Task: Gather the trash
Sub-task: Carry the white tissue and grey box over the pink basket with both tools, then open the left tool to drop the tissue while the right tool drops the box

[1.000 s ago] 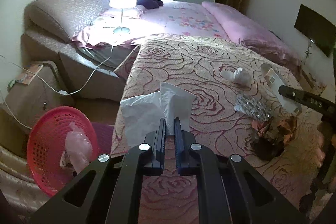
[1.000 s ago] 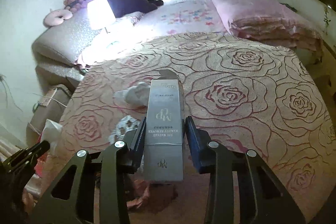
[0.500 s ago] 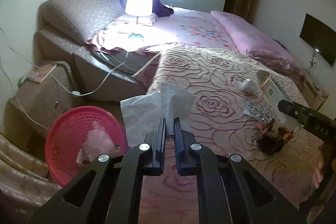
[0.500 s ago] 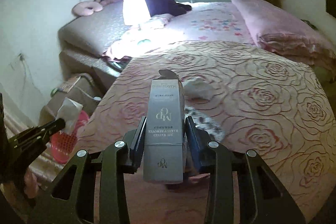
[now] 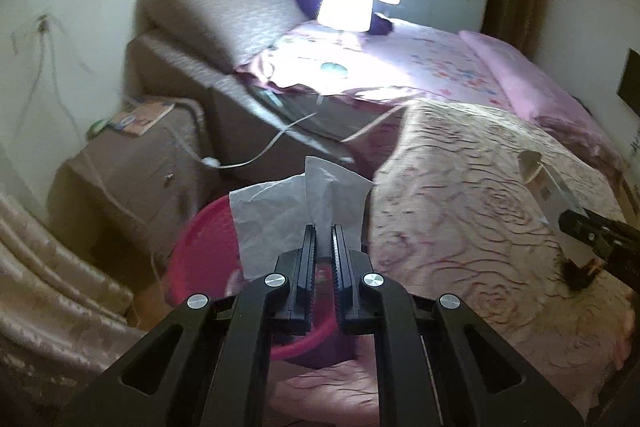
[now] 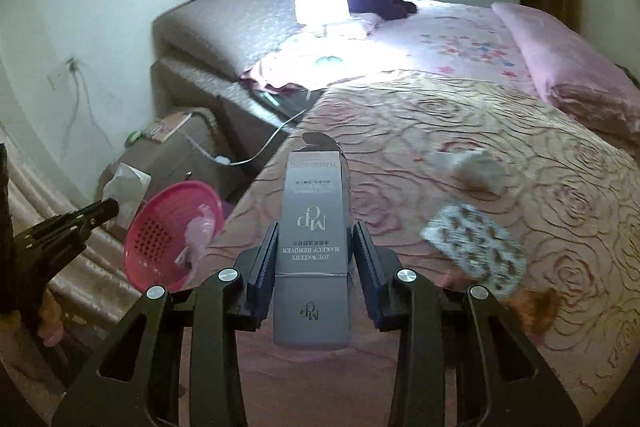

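My left gripper is shut on a white tissue that stands up from its jaws, right over the red basket beside the bed. In the right wrist view the same tissue shows at the left gripper's tip, just left of the red basket, which holds a crumpled pink bag. My right gripper is shut on a grey make-up remover box above the bed's near edge. A crumpled tissue, a blister pack and a brown scrap lie on the rose bedspread.
A brown bedside cabinet with white cables stands behind the basket. A lit lamp sits on the bed near the padded headboard. Folded pink bedding lies at the far right. A curtain hangs at the lower left.
Both grippers have swung left, away from the middle of the bed. The basket has come from the lower left to straight under the left gripper's tissue. Neither grip has changed.
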Tool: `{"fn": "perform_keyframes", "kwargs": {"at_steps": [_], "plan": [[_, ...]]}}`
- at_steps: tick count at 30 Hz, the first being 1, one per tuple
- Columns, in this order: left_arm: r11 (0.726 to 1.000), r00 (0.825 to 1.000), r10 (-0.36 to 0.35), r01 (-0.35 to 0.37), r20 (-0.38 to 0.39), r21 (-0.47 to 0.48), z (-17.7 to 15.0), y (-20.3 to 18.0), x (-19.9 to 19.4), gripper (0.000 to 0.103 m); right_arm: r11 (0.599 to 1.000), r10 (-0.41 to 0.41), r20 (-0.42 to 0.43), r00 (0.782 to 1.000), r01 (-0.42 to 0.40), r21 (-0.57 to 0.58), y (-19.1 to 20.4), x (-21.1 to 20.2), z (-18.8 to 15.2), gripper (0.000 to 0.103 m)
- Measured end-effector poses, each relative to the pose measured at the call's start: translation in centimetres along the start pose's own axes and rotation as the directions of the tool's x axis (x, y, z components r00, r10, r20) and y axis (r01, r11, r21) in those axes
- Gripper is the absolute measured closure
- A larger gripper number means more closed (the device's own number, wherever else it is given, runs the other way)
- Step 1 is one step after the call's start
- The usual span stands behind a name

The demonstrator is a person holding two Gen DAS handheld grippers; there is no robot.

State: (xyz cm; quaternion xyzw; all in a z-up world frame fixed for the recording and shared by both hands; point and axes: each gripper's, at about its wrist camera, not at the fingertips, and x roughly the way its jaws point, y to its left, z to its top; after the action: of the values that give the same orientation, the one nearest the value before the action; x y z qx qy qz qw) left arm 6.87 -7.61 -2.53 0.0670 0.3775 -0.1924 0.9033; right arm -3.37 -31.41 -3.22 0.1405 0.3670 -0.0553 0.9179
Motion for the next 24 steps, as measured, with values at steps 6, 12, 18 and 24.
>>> {"fn": "perform_keyframes", "kwargs": {"at_steps": [6,12,18,24], "plan": [[0.996,0.997,0.068,-0.07,-0.037,-0.052,-0.7,3.5,1.8,0.096,0.996,0.059,-0.045,0.997,-0.061,-0.067,4.8,2.8,0.8,0.067],[0.992,0.992,0.093,-0.1,-0.08,-0.084,-1.3,5.9,3.4,0.096,0.986,0.115,-0.112,0.987,-0.127,-0.106,9.2,6.5,1.4,0.067],[0.987,0.988,0.086,-0.102,-0.126,-0.126,-2.1,8.0,5.1,0.096,0.978,0.136,-0.202,0.97,-0.164,-0.128,12.8,10.8,1.3,0.067],[0.985,0.989,0.075,-0.093,-0.126,-0.146,-2.2,8.9,5.5,0.093,0.974,0.129,-0.253,0.959,-0.17,-0.147,15.1,13.6,0.8,0.066]]}}
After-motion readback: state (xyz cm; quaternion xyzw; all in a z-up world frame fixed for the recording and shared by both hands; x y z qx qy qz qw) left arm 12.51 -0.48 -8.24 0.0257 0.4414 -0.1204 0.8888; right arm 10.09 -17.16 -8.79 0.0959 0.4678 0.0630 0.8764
